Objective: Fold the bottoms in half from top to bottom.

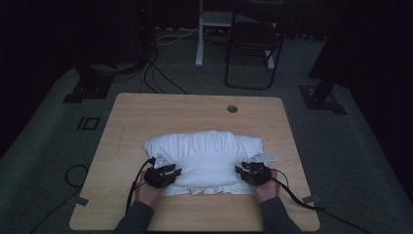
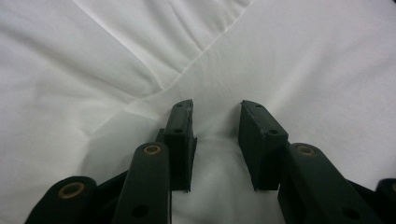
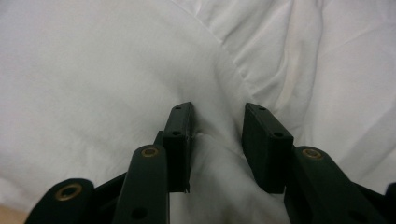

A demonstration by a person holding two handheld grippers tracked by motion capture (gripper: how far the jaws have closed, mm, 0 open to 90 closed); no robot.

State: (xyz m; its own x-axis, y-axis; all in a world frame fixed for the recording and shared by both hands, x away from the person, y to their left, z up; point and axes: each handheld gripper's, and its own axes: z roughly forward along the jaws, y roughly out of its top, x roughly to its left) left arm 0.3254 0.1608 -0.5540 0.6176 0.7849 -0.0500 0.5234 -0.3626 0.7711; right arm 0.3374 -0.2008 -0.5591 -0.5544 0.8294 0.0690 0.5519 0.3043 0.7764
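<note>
Forearms in dark sleeves come in from the bottom edge of the high view, each hand wrapped round a gripper. Left gripper [image 1: 165, 171] sits on the near-left part of a white pillow [image 1: 207, 153], right gripper [image 1: 249, 171] on the near-right part — both pressed down into the fabric, mirror-image.

Pillow lies flat on the wooden table [image 1: 146, 117], about centre, slightly toward the person, long side across; frilled or gathered edge along its near side, ruffled seam along the far side too.

Left gripper view: left gripper [image 2: 215, 122] jaws partly open, a hump of white cloth bulging up between the pads, pads look to be pressing its sides. Right gripper view: right gripper [image 3: 217, 122] same story — jaws partly open, a ridge of cloth pinched between them, creases running out from the grip. I read both as closed on a fold of the pillow cover, not on the stuffing alone, though how firm the hold is I cannot tell.

Progress, as a judgement: early. Approach is done and the two-handed grasp looks made — pillow not lifted, shifted or turned yet, it lies fully on the table. Left to do: whatever the lift, fluff or reposition is.
</note>
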